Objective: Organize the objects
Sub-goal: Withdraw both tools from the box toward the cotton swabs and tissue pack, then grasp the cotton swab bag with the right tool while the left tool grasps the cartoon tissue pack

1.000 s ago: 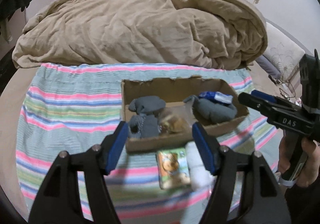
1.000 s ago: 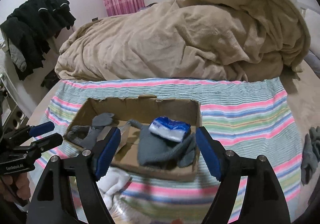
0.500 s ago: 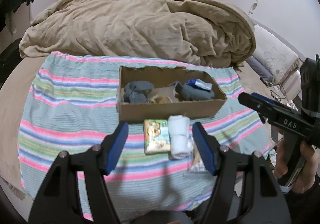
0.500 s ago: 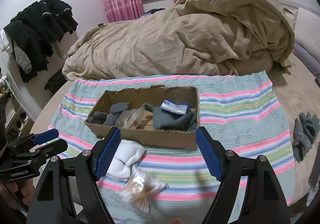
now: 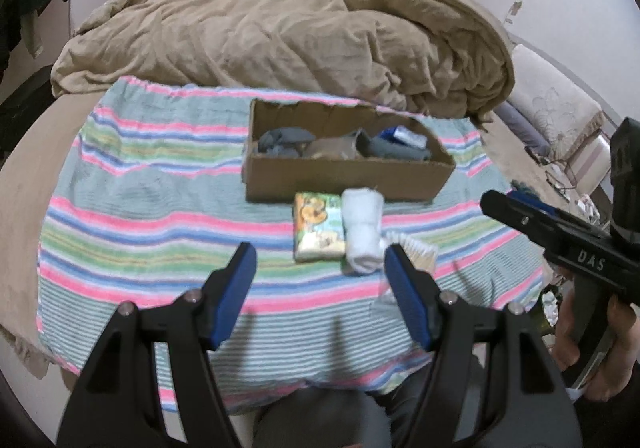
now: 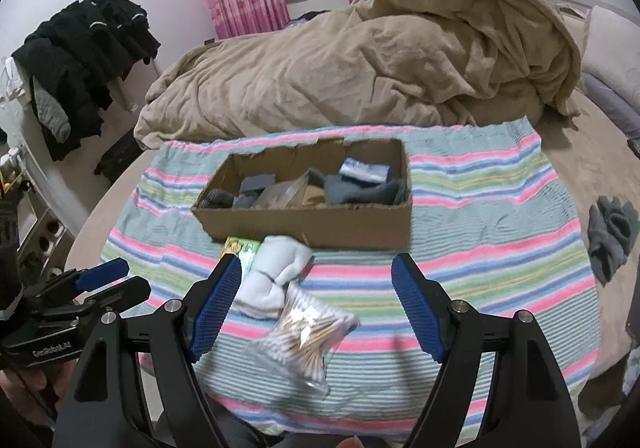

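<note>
Blue-padded left gripper [image 5: 318, 280] and right gripper [image 6: 316, 300] hover level above striped towel [image 6: 480, 248], fingers spread, empty

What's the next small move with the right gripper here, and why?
Probably lower the open right gripper onto the bag of cotton swabs: it lies loose on the striped cloth outside the cardboard box, just below the fingers.

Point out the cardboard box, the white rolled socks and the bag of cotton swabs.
cardboard box [image 6: 304, 226]: right wrist view, on its bare front wall.
white rolled socks [image 5: 362, 232]: left wrist view, on the middle of the roll.
bag of cotton swabs [image 6: 308, 334]: right wrist view, on the middle of the clear bag.
</note>
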`<state>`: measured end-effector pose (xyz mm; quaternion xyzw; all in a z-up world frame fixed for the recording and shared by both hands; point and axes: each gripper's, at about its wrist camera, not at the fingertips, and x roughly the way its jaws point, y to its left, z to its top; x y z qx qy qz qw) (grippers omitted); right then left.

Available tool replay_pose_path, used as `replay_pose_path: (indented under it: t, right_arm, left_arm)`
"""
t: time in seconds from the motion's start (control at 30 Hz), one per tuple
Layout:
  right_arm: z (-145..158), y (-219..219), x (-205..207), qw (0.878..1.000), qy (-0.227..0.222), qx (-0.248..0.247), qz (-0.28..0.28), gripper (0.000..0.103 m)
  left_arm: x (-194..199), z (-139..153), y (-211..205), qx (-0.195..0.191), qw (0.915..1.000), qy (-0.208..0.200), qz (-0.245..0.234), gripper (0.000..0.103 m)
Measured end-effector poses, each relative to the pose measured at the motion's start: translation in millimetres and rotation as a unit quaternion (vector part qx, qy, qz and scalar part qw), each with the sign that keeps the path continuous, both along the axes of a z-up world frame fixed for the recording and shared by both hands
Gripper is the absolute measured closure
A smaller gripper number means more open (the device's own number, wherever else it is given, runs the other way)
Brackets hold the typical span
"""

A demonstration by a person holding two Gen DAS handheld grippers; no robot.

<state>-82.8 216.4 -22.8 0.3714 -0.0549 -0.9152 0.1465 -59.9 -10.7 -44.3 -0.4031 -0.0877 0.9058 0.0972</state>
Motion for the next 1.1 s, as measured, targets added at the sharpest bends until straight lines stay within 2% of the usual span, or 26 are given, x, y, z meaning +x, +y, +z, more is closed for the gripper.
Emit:
replay_pose_path:
  t: [0.17,0.6,0.83,0.9,0.93,1.1]
  right_arm:
    - [-19.8,-6.8,2.2,1.0,-0.021,0.009,0.006,0.023]
    - [-74.6,-19.9,-7.2,0.997,-0.076,0.03,0.018,0.023]
    - [-97.9,-20.6,-18.4,0.994,-0.106,0.018,0.021,0.022]
    - [-99.2,-21.9,-20.6,0.994,-0.108,0.01,0.025,0.022]
    - [-99.7,-22.3,-21.5,0.994,-0.11,0.008,0.026,0.023]
    - [-104.8,-29.7,-24.2,0.992,-0.12,0.002,0.045,0.041]
  left_arm:
    - [1.8,-11.0,1.5,0.003,1.0,-0.004,0.001,0.035]
    - [-11.6,-59.5,0.3,0.004,0.9988,-0.048,0.011,0.035]
    - [-27.0,-80.0,1.6,0.012,0.9979,-0.064,0.006,0.035]
    - [-32.9,-82.0,2.8,0.013,0.998,-0.062,0.005,0.032]
    - [-35.1,-81.9,2.4,0.016,0.9981,-0.059,0.005,0.026]
    - [-53.7,-77.6,2.3,0.029,0.9986,-0.043,0.005,0.022]
